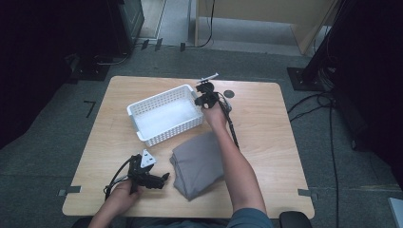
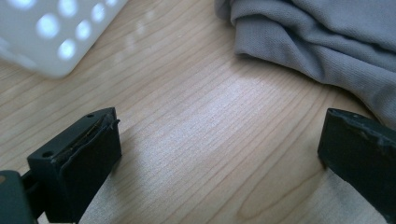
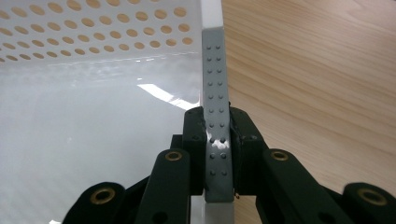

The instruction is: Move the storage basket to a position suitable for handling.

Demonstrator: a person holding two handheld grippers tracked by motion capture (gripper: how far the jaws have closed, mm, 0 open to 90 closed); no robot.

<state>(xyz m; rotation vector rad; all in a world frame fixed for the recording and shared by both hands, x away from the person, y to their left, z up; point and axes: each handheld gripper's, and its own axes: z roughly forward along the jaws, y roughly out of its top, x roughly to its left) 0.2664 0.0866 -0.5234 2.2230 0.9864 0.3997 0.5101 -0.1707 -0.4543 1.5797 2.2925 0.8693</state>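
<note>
A white perforated plastic basket (image 1: 142,111) stands empty at the middle of the wooden table. My right gripper (image 1: 201,100) is shut on the basket's right rim (image 3: 215,84), one jaw inside the wall and one outside. A folded grey cloth (image 1: 197,164) lies in front of the basket, under the right forearm. My left gripper (image 1: 163,180) rests near the front left of the table, open, jaws pointing toward the cloth (image 2: 327,42) with only bare wood (image 2: 210,140) between them. A corner of the basket (image 2: 51,32) appears at the upper left of the left gripper view.
A small dark round disc (image 1: 229,93) lies on the table (image 1: 266,128) behind the right gripper. A black cable (image 1: 234,130) trails along the right forearm. Stands and cables crowd the floor to the right of the table.
</note>
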